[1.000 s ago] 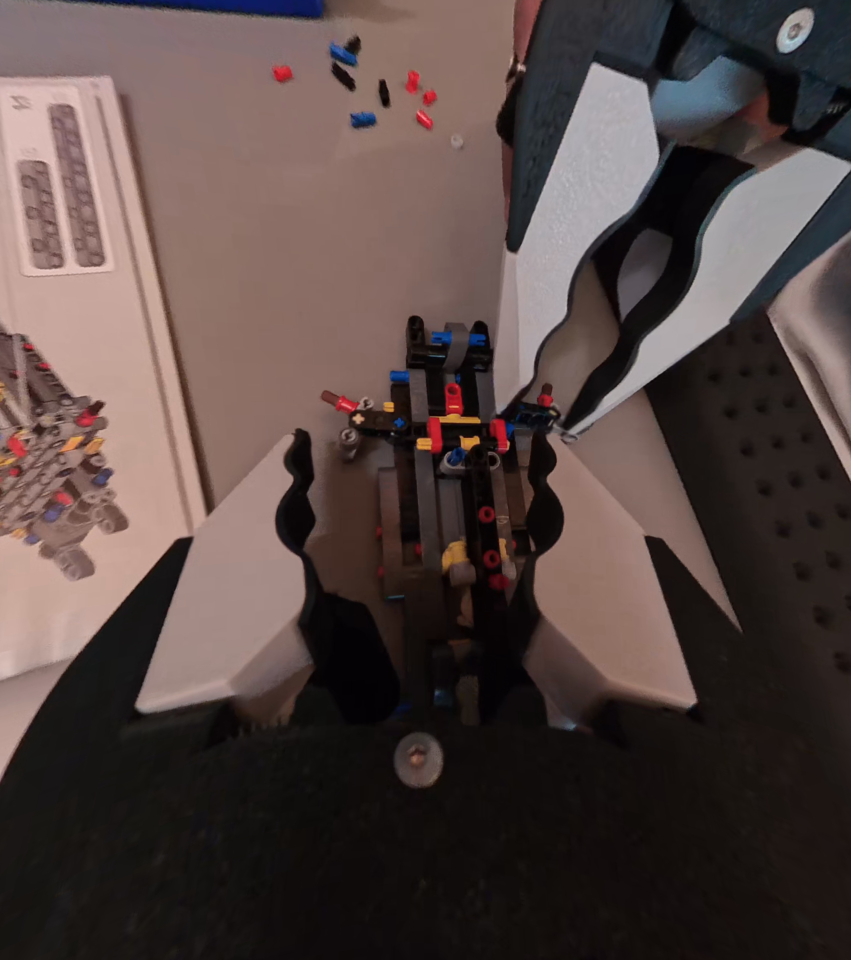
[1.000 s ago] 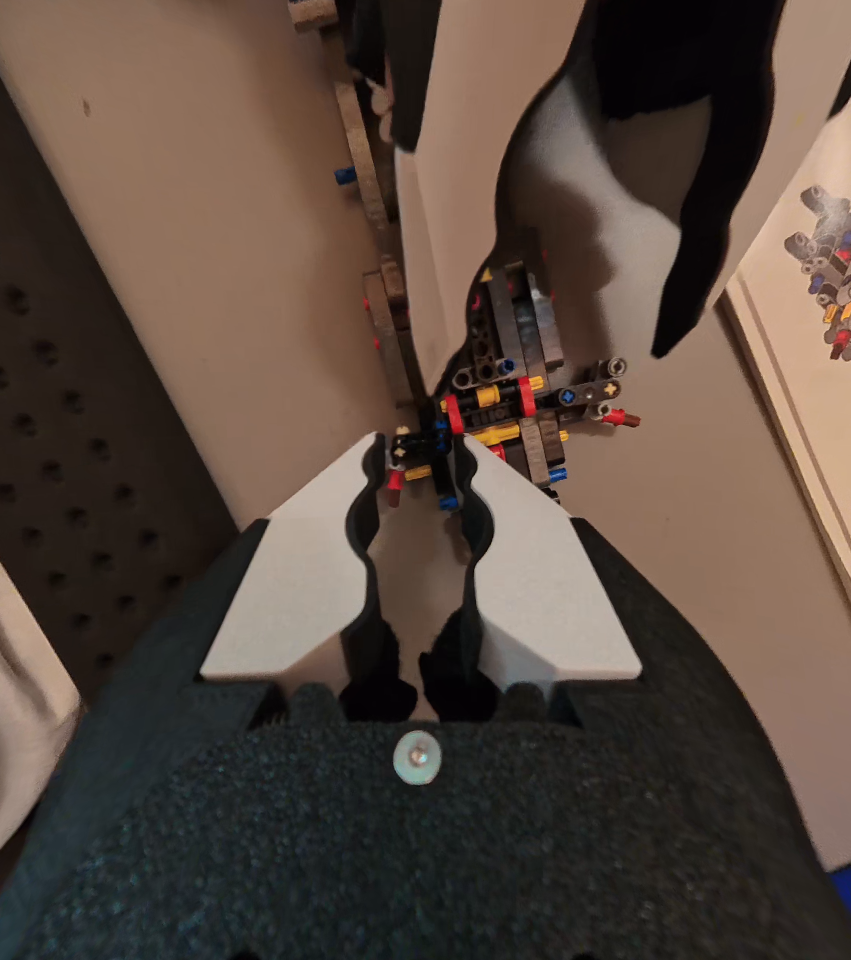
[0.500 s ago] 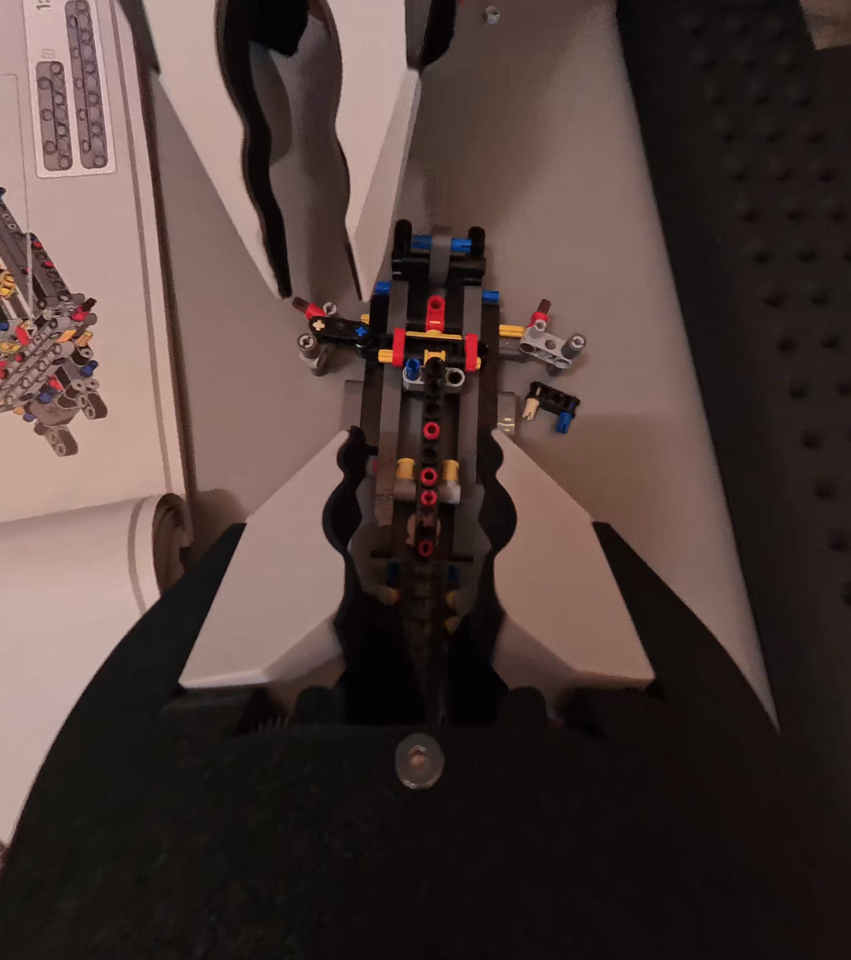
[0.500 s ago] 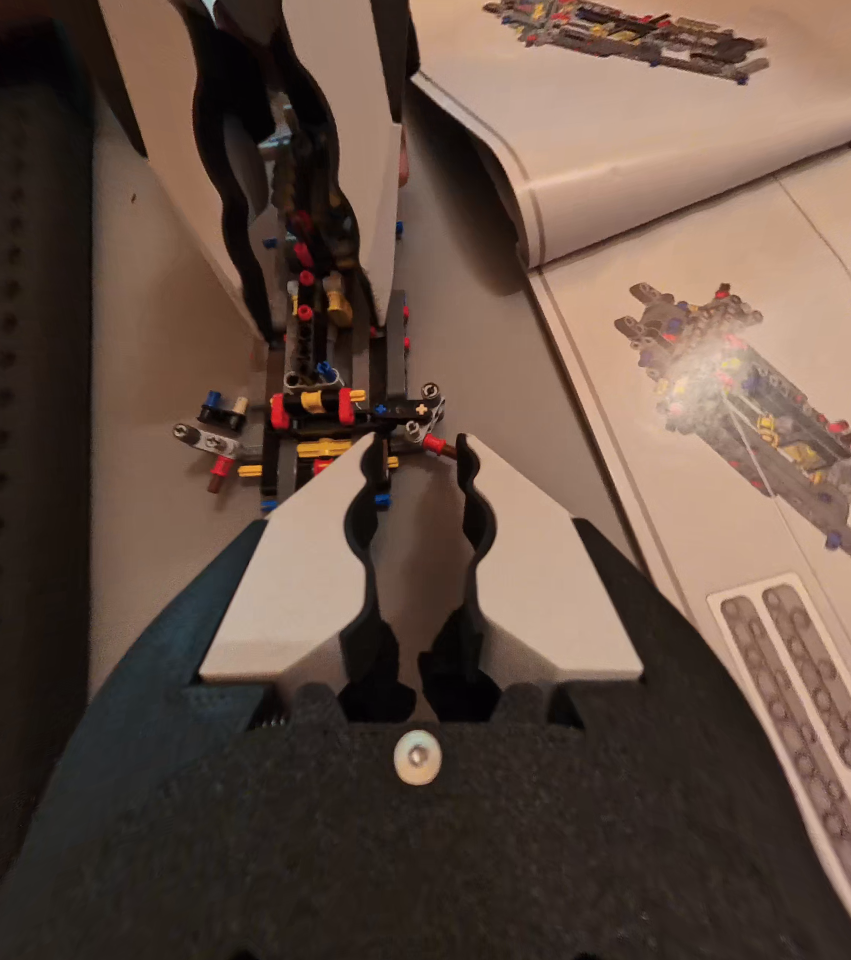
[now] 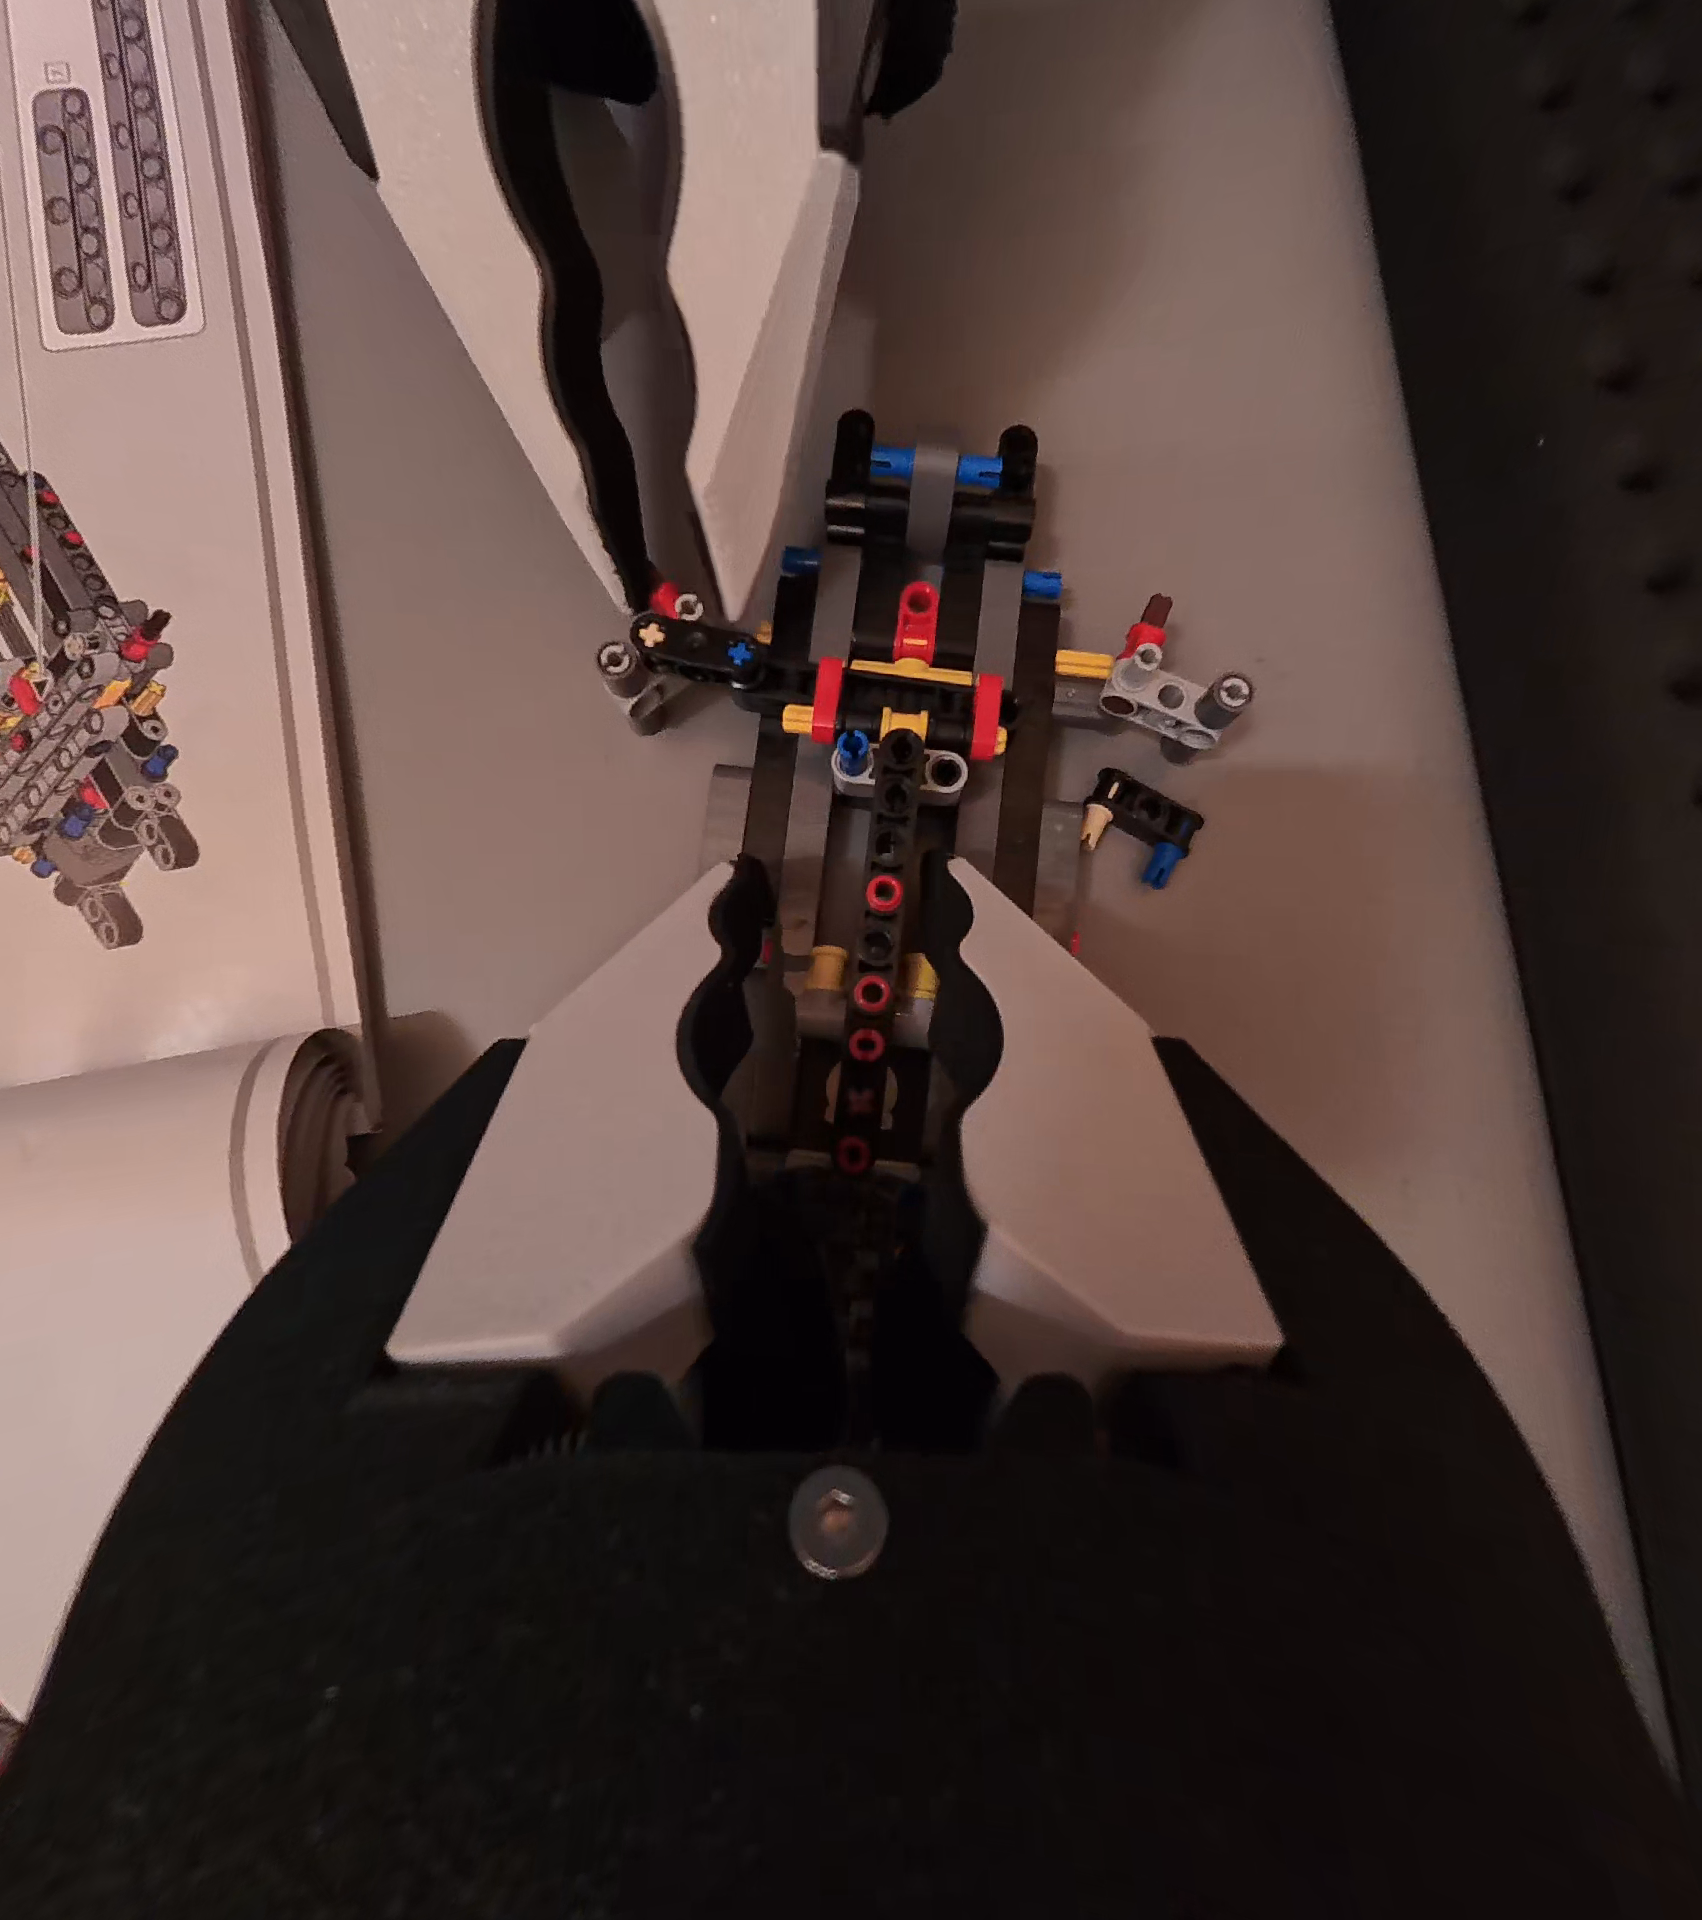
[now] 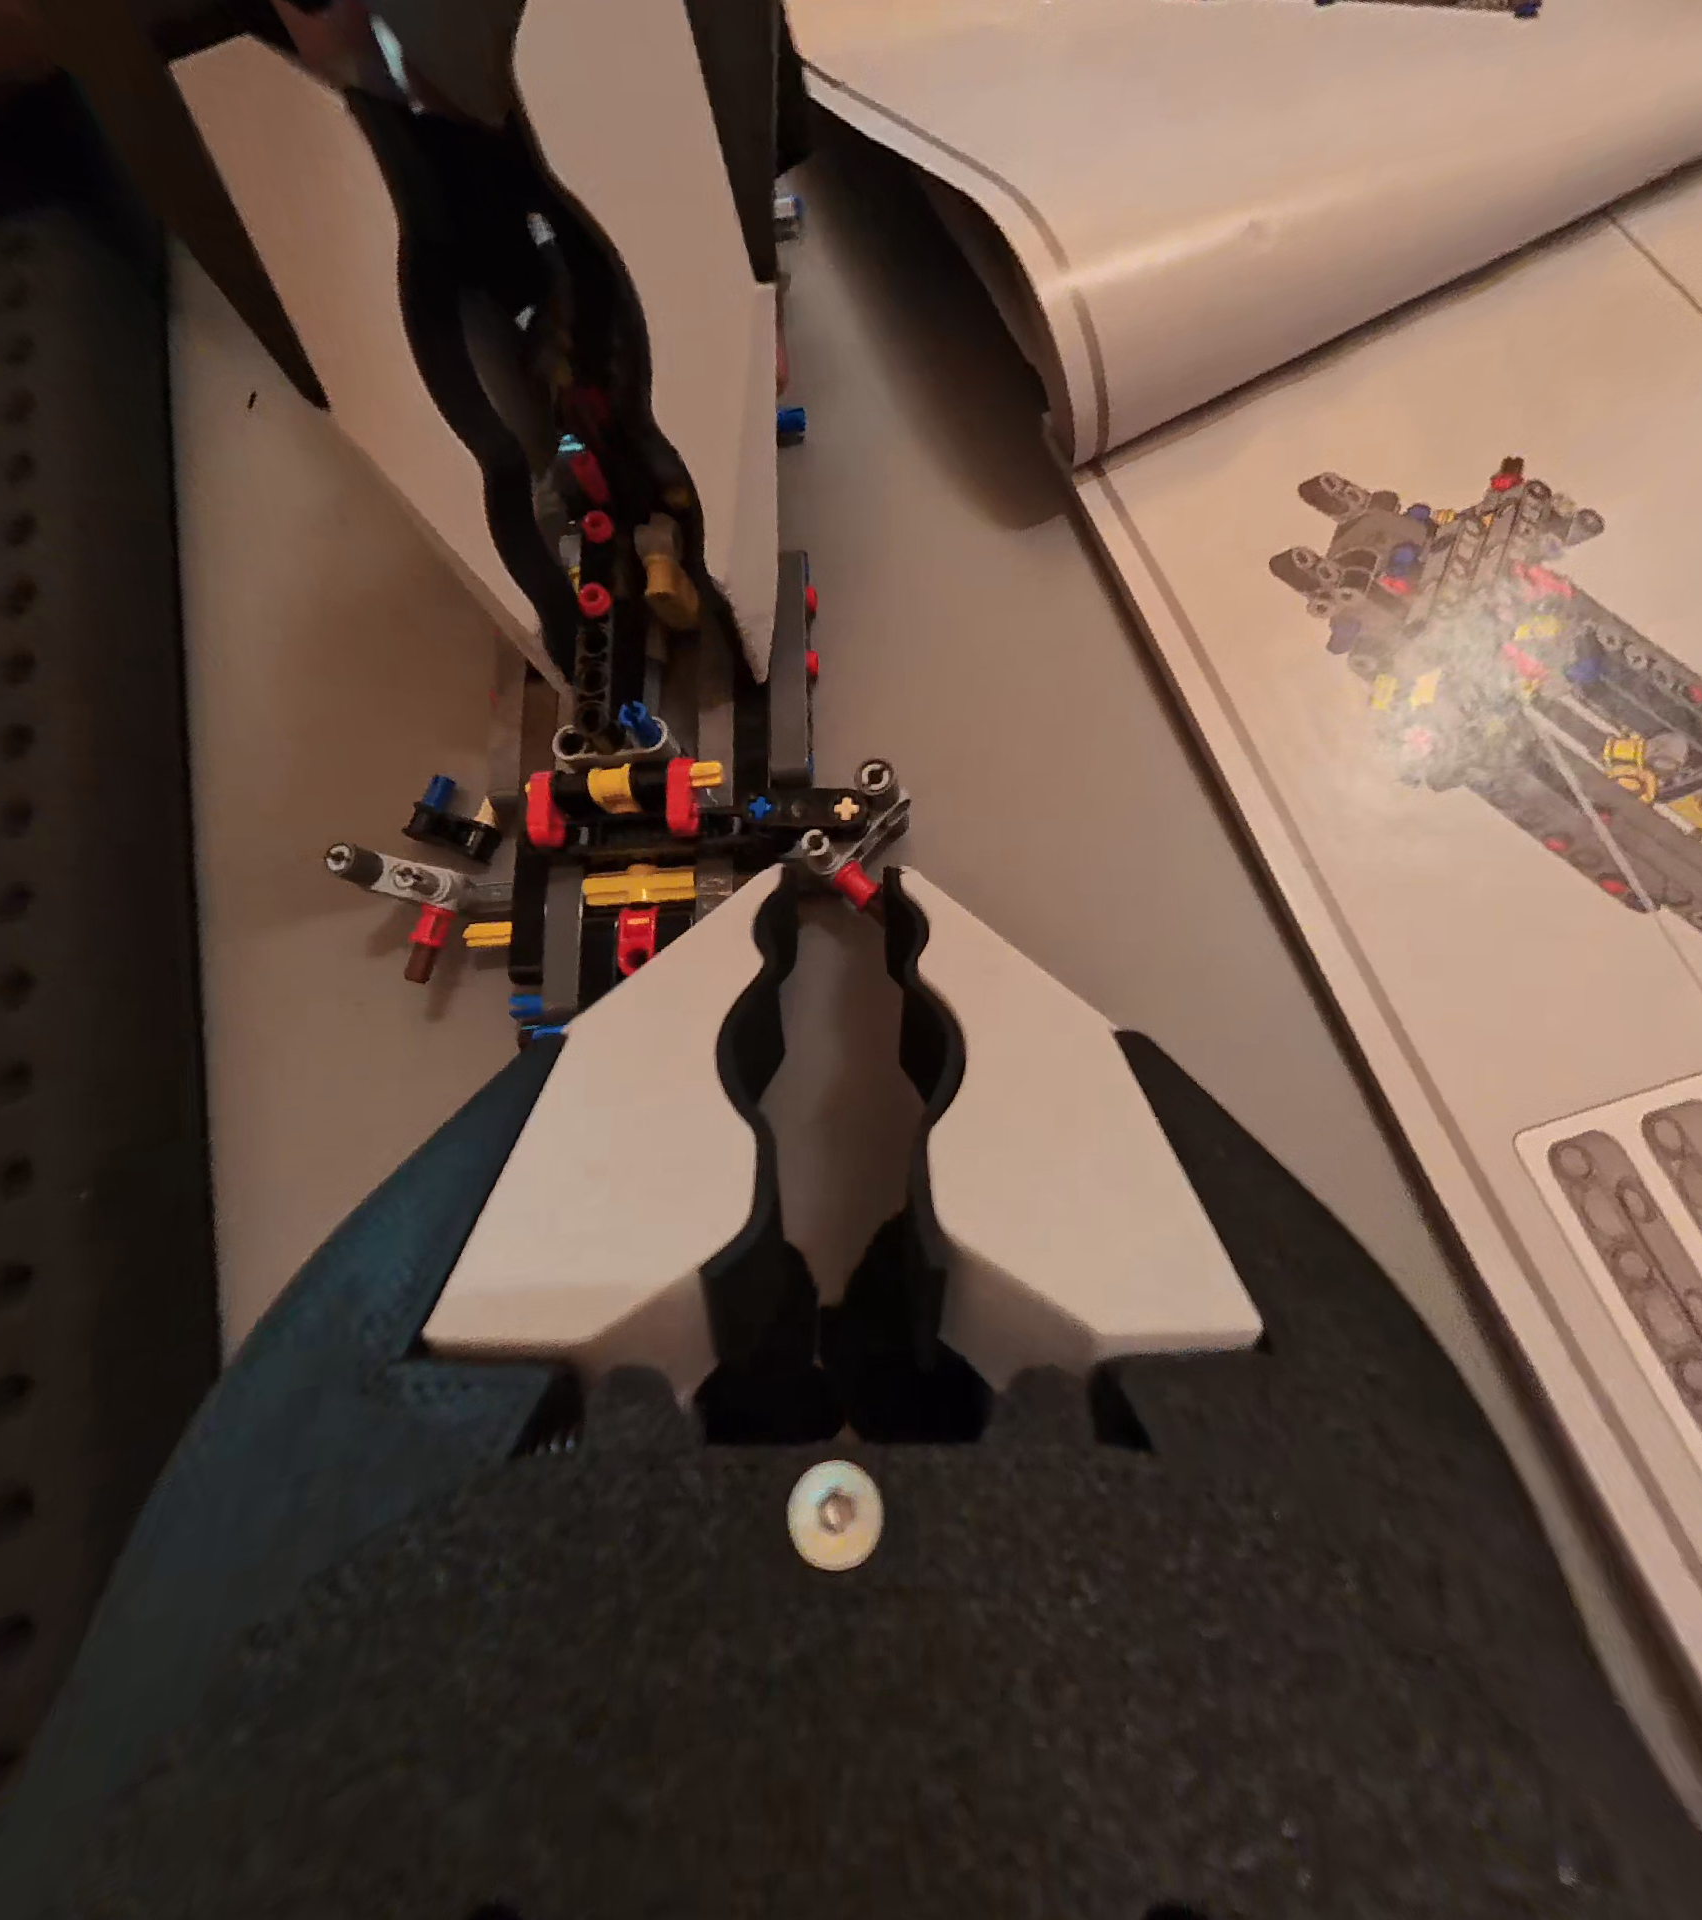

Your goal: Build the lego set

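Note:
The lego chassis (image 5: pixel 914 665), black and grey beams with red, yellow and blue pins, lies on the pale table. My left gripper (image 5: pixel 847 883) is shut on its near end, across the black centre beam. My right gripper (image 6: pixel 836 878) reaches in from the far side (image 5: pixel 691 608). Its jaws stand narrowly apart, with the tips around a red pin (image 6: pixel 857 885) on the chassis's black side arm (image 6: pixel 805 808). A small loose black connector with a blue pin (image 5: pixel 1143 821) lies on the table beside the chassis, and it also shows in the right wrist view (image 6: pixel 452 821).
The open instruction booklet (image 5: pixel 99 623) lies left of the chassis, with a curled page (image 6: pixel 1346 208). A black perforated mat (image 5: pixel 1605 623) borders the table on the other side. A grey connector arm (image 5: pixel 1174 694) sticks out of the chassis towards the mat.
My right gripper has left the small black connector on the table by the chassis. It has crossed to the other side arm and its jaws have narrowed. My left gripper keeps its hold.

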Tool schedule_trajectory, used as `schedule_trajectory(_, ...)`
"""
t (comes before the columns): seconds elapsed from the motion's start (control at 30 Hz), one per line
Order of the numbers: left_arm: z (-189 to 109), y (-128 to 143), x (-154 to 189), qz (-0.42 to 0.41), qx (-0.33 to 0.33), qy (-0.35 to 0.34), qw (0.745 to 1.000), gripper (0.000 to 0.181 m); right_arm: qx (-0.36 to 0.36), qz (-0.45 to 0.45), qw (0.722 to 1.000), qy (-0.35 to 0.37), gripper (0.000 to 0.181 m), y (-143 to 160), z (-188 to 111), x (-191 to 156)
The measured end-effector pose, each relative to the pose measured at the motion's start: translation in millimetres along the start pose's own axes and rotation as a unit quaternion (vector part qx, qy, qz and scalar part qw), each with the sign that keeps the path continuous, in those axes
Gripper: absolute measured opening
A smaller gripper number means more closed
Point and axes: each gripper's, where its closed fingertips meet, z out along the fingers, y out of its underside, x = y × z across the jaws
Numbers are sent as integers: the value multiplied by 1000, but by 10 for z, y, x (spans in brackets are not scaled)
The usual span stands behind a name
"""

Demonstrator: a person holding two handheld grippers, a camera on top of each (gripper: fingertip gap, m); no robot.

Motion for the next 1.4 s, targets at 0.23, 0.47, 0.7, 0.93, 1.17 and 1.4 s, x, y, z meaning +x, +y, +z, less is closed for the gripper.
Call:
schedule_trajectory(0.23,2,-5,-26,-7,3,-6,1000,28,-26,76,995,61,11,-10,1,52)
schedule_trajectory(0.47,4,-5,-22,-8,5,-5,1000,29,-27,119,986,111,0,39,-29,72)
schedule_trajectory(0.7,4,-7,-15,-10,8,-1,1000,30,18,146,987,57,10,27,-38,25)
schedule_trajectory(0.93,4,-9,-10,-11,12,4,1000,30,32,108,994,15,16,48,63,12)
schedule_trajectory(1.17,5,-11,-5,-13,13,7,1000,29,44,70,996,-26,23,47,28,3)
schedule_trajectory(1.4,5,-12,-1,-11,14,8,1000,29,49,72,994,-61,27,1,44,-16)
